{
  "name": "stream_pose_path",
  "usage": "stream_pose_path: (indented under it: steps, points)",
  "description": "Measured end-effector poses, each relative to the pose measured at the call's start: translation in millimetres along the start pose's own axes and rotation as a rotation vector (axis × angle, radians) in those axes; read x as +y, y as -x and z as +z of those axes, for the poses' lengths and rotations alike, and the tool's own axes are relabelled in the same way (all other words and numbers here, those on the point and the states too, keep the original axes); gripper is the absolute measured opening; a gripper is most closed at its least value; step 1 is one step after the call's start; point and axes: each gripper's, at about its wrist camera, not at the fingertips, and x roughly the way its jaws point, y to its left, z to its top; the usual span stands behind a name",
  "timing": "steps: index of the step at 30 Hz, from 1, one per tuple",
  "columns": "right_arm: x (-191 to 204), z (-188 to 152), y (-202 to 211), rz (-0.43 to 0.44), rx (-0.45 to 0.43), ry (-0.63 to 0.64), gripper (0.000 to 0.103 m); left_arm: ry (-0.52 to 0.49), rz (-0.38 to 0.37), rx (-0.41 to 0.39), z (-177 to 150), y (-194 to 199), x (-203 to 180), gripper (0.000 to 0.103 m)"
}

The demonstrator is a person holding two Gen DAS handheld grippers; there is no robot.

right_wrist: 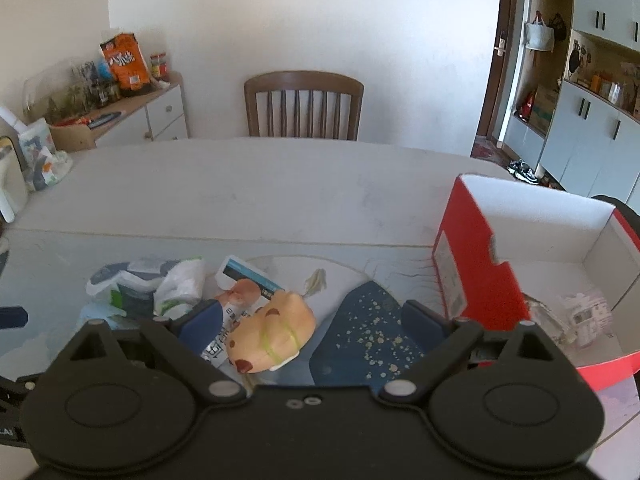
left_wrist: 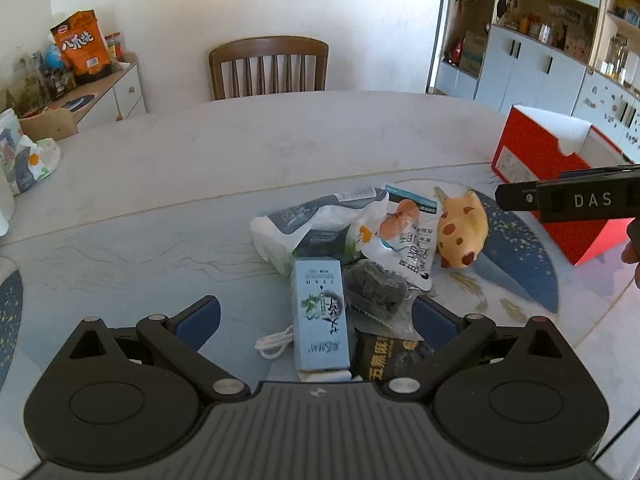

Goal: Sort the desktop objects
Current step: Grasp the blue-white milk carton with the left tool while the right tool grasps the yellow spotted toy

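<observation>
A heap of objects lies on the table: a light blue carton (left_wrist: 321, 322), a dark scrubbing pad in clear wrap (left_wrist: 375, 290), a black snack packet (left_wrist: 394, 356), a white cable (left_wrist: 276, 342), a white snack pouch (left_wrist: 408, 236), a white plastic bag (left_wrist: 316, 224) and a yellow spotted plush toy (left_wrist: 462, 230). My left gripper (left_wrist: 316, 320) is open just above the carton and pad. My right gripper (right_wrist: 312, 320) is open over the plush toy (right_wrist: 272, 334). It also shows in the left wrist view as a black bar (left_wrist: 568, 200). The red box (right_wrist: 480, 272) holds a clear packet (right_wrist: 576, 316).
A blue speckled placemat (right_wrist: 372, 332) lies under the right gripper. A wooden chair (left_wrist: 269, 68) stands at the table's far side. A folded bag (left_wrist: 28, 160) sits at the table's left edge. A sideboard (left_wrist: 100, 92) with snacks and cupboards (left_wrist: 532, 64) line the walls.
</observation>
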Motion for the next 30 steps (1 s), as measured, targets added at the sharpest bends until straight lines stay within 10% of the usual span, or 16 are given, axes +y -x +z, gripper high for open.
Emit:
stream_pose_path:
  steps: [17, 30]
  points:
    - [20.5, -5.4, -50.4, -0.026, 0.065, -0.006, 0.093, 0.016, 0.017, 0.054, 1.0, -37.6, 7.9, 0.091]
    - [11.7, -10.8, -70.1, 0.029, 0.175, -0.157, 0.074, 0.018, 0.013, 0.092, 0.0, -45.3, 8.0, 0.053]
